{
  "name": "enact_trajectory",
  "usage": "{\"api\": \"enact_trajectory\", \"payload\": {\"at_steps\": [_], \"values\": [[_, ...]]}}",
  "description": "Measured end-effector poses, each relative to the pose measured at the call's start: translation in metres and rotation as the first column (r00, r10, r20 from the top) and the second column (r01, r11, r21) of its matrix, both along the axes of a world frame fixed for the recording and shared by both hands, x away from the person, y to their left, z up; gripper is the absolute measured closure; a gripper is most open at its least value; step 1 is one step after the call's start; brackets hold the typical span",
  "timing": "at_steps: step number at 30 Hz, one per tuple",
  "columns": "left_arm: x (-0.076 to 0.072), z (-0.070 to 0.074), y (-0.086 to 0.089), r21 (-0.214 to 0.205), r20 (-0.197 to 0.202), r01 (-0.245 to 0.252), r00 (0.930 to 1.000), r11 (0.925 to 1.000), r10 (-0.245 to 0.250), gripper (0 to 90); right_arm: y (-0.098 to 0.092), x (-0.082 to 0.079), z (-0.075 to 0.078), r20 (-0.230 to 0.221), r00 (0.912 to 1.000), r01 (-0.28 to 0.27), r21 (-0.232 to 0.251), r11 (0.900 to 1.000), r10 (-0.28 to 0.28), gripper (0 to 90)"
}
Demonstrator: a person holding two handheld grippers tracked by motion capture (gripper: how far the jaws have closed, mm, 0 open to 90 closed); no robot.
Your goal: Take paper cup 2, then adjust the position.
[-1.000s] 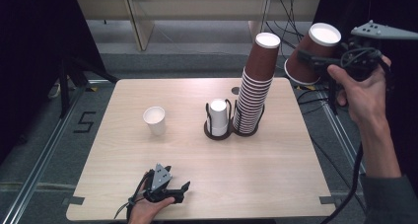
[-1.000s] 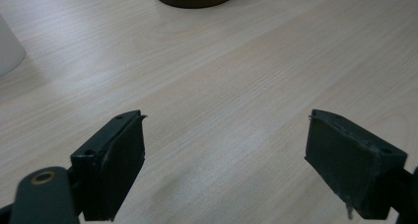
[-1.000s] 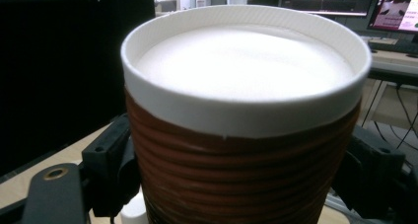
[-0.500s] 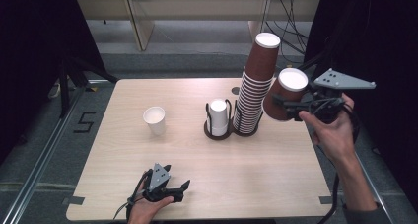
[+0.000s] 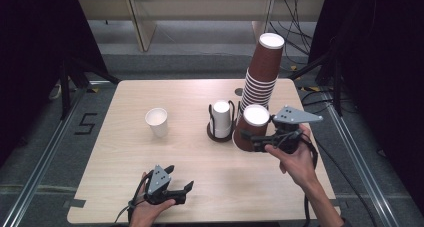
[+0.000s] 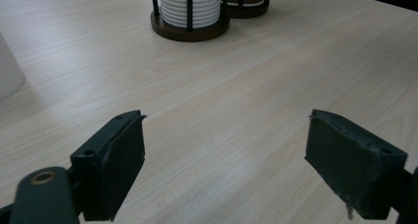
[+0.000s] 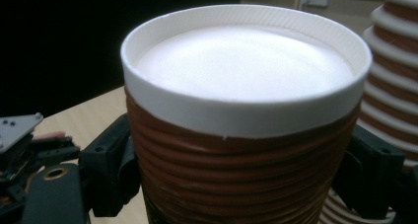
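The right gripper (image 5: 248, 135) clamps a brown cup (image 5: 251, 128) — upright, just above the table (image 5: 125, 152), beside the tall brown stack (image 5: 262, 77). The left gripper (image 5: 181, 186) rests at the near edge — jaws apart, nothing between them.

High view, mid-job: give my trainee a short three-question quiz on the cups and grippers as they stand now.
1. True or false: the right gripper is shut on a ribbed brown paper cup with a white rim.
2. Which cup stands alone on the light wooden table? A) plain white paper cup B) red glass cup C) brown mug
3. Fill in: the left gripper holds ____ between its jaws.

Key:
1. True; both jaws press the cup's sides in the right gripper view.
2. A
3. Nothing; the jaws stand apart over bare wood.
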State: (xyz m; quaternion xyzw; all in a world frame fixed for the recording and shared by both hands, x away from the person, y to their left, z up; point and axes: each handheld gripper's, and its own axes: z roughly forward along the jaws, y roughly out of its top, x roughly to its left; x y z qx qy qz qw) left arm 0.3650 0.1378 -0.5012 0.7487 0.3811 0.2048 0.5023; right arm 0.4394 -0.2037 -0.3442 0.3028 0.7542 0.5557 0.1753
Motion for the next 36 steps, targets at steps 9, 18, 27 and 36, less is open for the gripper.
{"api": "enact_trajectory", "payload": {"at_steps": [9, 18, 27, 36], "values": [[-0.001, -0.001, -0.002, 0.001, 0.011, 0.013, 0.9999, 0.9999, -0.013, 14.6, 0.023, 0.000, -0.030, -0.031, 0.9974, -0.065, -0.018, 0.9977, 0.064, 18.3], [-0.002, 0.001, -0.003, -0.007, 0.029, 0.023, 0.9993, 0.9997, -0.023, 14.6, 0.040, -0.003, -0.051, -0.067, 0.9929, -0.101, -0.025, 0.9946, 0.099, 18.3], [-0.003, 0.002, -0.006, -0.032, 0.053, 0.048, 0.9975, 0.9983, -0.046, 14.6, 0.057, -0.005, -0.064, -0.059, 0.9874, -0.150, -0.052, 0.9873, 0.147, 18.3], [-0.006, 0.002, -0.008, -0.031, 0.062, 0.060, 0.9964, 0.9978, -0.058, 14.6, 0.069, -0.009, -0.073, -0.106, 0.9781, -0.186, -0.051, 0.9813, 0.179, 18.3]]}}
